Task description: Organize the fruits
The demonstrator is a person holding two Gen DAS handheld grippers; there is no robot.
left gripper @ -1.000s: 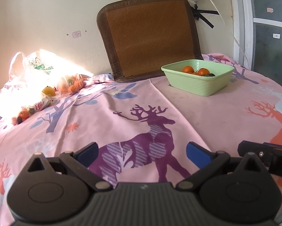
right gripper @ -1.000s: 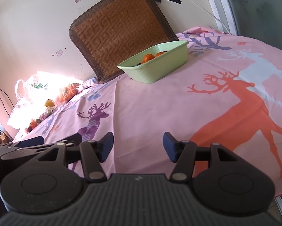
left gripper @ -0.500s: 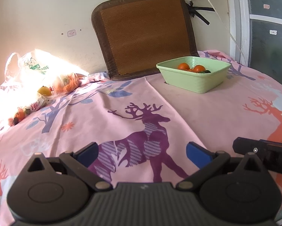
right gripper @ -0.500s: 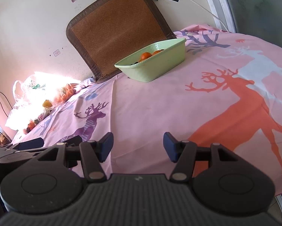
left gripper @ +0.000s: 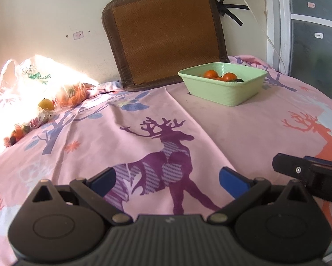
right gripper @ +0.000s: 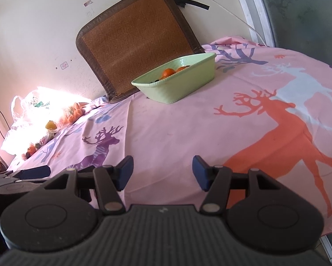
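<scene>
A light green tub point(left gripper: 225, 90) point(right gripper: 179, 86) stands at the back of the table and holds orange tangerines point(left gripper: 211, 74) point(right gripper: 168, 72). A clear plastic bag point(left gripper: 35, 82) point(right gripper: 36, 106) lies at the far left in bright sun, with a yellow fruit point(left gripper: 46, 104) point(right gripper: 50, 124) and small orange and dark fruits point(left gripper: 16, 134) beside it. My left gripper point(left gripper: 167, 179) is open and empty, low over the purple deer print. My right gripper point(right gripper: 162, 173) is open and empty near the front edge. Each gripper shows at the edge of the other's view.
A pink cloth with deer prints point(left gripper: 188, 119) covers the round table. A brown woven mat point(left gripper: 166, 33) leans on the wall behind the tub. A white cable point(right gripper: 232, 15) hangs down the wall at the right, next to a window frame.
Both views have shifted a little; the tub and mat sit slightly lower and nearer in the frames. Both grippers stay open and empty.
</scene>
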